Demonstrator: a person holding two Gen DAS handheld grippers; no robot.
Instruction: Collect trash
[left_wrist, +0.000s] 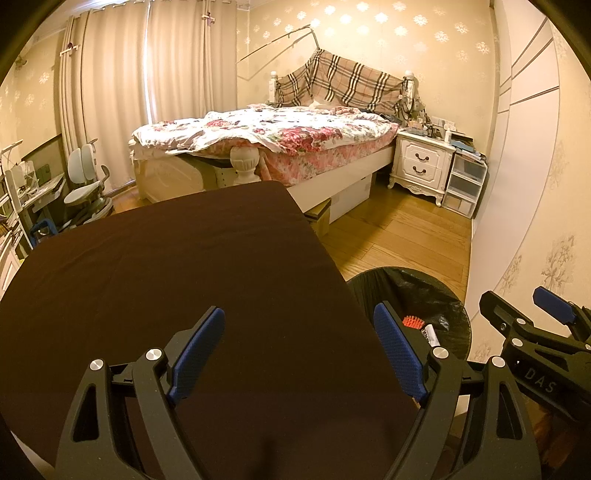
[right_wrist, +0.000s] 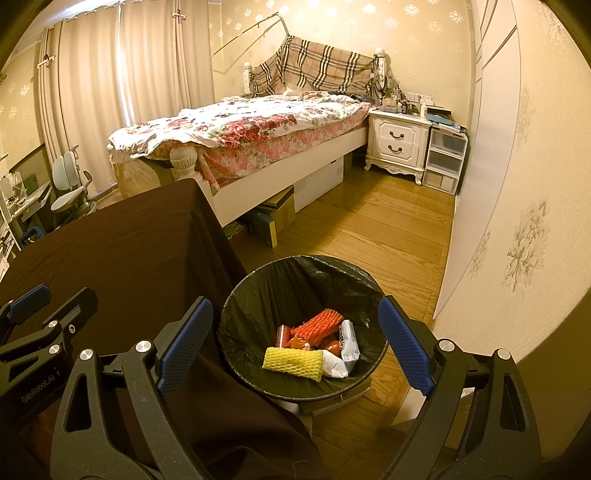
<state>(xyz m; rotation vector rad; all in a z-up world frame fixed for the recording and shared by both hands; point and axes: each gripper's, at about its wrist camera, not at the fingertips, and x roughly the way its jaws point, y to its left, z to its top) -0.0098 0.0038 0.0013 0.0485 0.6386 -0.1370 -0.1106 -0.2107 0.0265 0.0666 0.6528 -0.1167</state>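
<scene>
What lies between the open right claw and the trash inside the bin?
Nothing: in the right wrist view the right claw hangs open above the bin, with only air down to the yellow foam net and wrappers.

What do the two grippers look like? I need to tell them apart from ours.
Both are black plastic frames with triangular cut-outs, silver round bolts and blue textured pads. The left gripper and right gripper match; one's side reads "GenRobot.AI", the other's "DAS". No cables, hands or sleeves show.
</scene>
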